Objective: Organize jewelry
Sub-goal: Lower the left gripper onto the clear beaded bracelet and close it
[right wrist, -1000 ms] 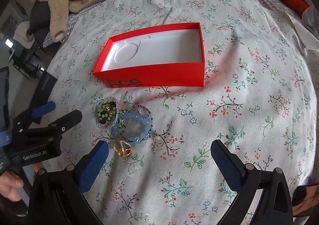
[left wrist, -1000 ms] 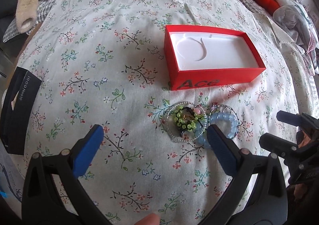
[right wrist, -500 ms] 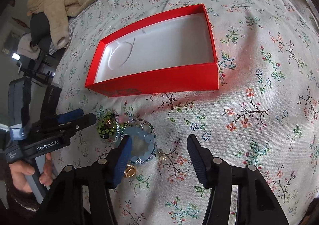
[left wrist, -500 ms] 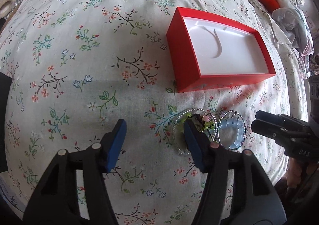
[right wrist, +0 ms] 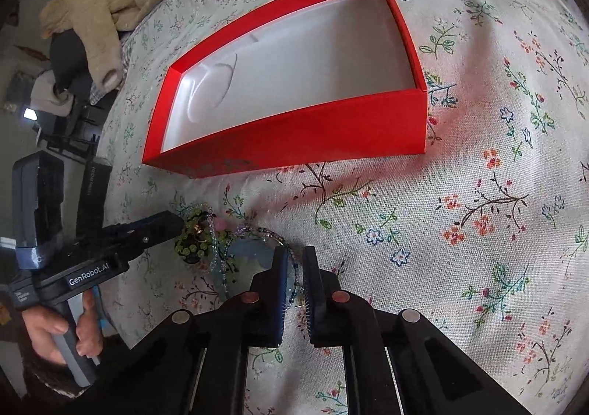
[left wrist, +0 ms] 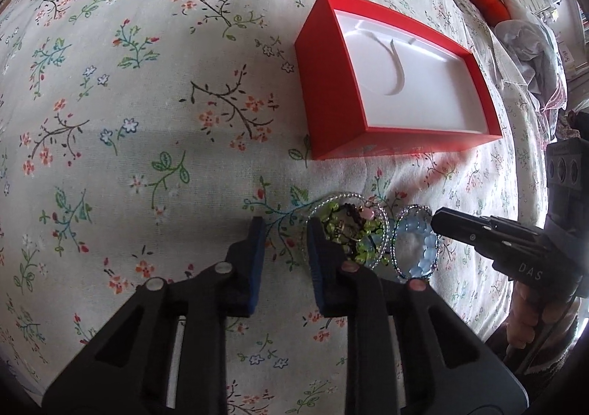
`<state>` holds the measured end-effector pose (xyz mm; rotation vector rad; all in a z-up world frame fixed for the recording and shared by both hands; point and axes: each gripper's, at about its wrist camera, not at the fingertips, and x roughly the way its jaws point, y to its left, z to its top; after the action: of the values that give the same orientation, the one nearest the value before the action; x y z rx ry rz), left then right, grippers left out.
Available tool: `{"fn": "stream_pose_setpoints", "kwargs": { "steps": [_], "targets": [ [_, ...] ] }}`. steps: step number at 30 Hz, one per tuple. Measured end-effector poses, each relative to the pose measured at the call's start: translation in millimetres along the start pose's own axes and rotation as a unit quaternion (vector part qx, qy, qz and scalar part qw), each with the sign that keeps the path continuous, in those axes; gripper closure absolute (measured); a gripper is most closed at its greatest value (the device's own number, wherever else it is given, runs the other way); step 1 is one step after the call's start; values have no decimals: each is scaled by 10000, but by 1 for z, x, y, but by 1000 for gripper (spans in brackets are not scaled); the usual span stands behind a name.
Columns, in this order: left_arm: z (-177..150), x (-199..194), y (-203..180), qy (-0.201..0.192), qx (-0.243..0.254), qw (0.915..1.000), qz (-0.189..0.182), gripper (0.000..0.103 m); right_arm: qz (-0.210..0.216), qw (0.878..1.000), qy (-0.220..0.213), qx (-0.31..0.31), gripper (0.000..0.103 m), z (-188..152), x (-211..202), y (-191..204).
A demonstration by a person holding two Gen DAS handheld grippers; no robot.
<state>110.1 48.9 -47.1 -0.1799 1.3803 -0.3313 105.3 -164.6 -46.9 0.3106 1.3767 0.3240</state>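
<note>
Jewelry (left wrist: pixel 371 238) lies heaped on the bed (left wrist: pixel 147 102) before the empty red box (left wrist: pixel 331 94); my right tool (right wrist: pixel 295 269) nearly pinches a bead strand, left tool (left wrist: pixel 283 242) half-open, so I lift slowly.

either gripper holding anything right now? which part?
Right gripper: nearly shut on the near rim of the thin iridescent beaded bracelet, though a firm pinch can't be confirmed. Left gripper: part open, nothing between its fingers, beside the green beaded jewelry.
</note>
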Motion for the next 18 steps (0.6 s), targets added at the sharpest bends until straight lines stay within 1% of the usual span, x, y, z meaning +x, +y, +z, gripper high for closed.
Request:
{"fn": "stream_pose_setpoints", "kwargs": {
  "steps": [2,5,10,13,15,16,17,18],
  "targets": [
    [2,3,-3,-2,58,10000,56,93,-71,10000,-51,-33,98,-1,-3,0],
    [2,4,-9,-54,137,9998,161,100,-170,9997,-153,-36,99,-3,-10,-1],
    [5,-4,-13,-268,234,9989,321,101,-185,9994,-293,55,99,-2,-20,-8],
    [2,-14,-9,-384,191,9986,302,101,-125,9995,-280,85,97,-2,-23,-11],
    [1,-21,-6,-458,178,9984,280,101,-200,9995,-256,64,79,-3,-24,-9],
    [0,-24,-6,-496,178,9983,267,101,-253,9993,-286,24,78,-4,-25,-8],
    [-1,-27,-6,-539,179,9981,252,101,-303,9991,-301,-30,69,-5,-25,-5],
    [-2,-31,-6,-583,179,9979,235,101,-338,9989,-318,-85,46,-6,-26,-1]
  ]
}}
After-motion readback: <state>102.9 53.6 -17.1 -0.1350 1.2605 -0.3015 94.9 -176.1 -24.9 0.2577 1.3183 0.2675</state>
